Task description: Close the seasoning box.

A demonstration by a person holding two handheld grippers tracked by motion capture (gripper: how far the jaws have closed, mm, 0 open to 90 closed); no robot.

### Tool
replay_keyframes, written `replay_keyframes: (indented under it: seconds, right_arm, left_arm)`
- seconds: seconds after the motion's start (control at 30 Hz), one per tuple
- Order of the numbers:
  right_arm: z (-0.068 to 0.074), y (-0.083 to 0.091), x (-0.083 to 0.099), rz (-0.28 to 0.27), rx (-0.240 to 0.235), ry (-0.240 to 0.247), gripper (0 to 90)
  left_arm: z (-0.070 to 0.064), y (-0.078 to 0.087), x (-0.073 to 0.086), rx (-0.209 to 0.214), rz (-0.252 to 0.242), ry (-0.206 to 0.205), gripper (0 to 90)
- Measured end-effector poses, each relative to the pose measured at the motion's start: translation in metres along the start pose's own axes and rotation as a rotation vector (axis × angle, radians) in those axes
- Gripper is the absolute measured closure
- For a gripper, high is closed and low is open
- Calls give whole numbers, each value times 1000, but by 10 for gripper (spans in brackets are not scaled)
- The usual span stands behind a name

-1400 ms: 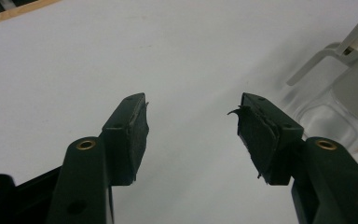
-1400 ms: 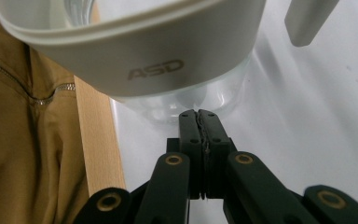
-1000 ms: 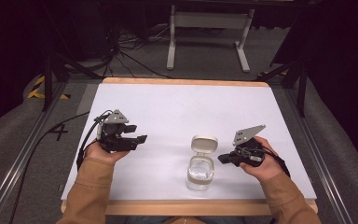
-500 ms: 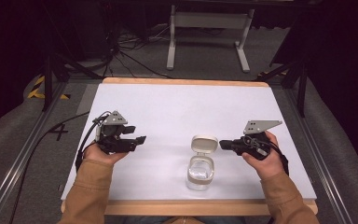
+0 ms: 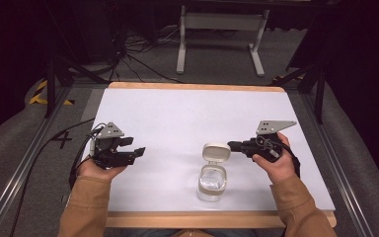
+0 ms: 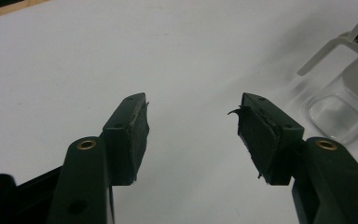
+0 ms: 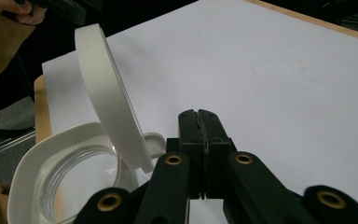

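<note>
A clear plastic container (image 5: pixel 212 181) with a white rim stands near the table's front edge, its white hinged lid (image 5: pixel 215 152) flipped up and open. In the right gripper view the lid (image 7: pixel 107 93) stands upright just left of the jaws, above the container's rim (image 7: pixel 42 158). My right gripper (image 5: pixel 232 145) is shut with nothing between its jaws, its tip just right of the lid. My left gripper (image 5: pixel 139 151) rests at the table's left, open and holding nothing, well apart from the container (image 6: pixel 338 112).
The white table top (image 5: pixel 187 118) has a wooden edge all round. Beyond its far edge stand a grey metal frame (image 5: pixel 219 34) and loose cables on the floor. A black cable (image 5: pixel 44 148) trails off the table's left side.
My right gripper has moved up and away from the container's side to beside the raised lid. The left gripper has stayed where it was.
</note>
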State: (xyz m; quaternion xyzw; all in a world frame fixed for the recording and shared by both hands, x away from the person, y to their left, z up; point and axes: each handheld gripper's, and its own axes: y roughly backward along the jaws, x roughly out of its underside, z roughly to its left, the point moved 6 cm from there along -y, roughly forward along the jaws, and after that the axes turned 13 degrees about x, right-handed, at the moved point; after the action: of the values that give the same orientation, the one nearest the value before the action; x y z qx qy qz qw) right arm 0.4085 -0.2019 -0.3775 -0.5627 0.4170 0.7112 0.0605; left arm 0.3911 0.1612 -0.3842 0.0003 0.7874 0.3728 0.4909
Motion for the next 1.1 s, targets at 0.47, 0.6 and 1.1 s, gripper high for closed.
replay_keyframes:
  seconds: [0.47, 0.6, 1.1]
  right_arm:
    - [4, -3, -6, -13, -29, 12, 900]
    - [8, 0, -7, -18, -37, 22, 900]
    - [20, 11, -7, -18, -57, 56, 900]
  left_arm:
    - [1, 4, 3, -8, -9, 12, 427]
    - [0, 3, 3, -3, -6, 11, 427]
    - [0, -5, -4, 18, 4, -9, 426]
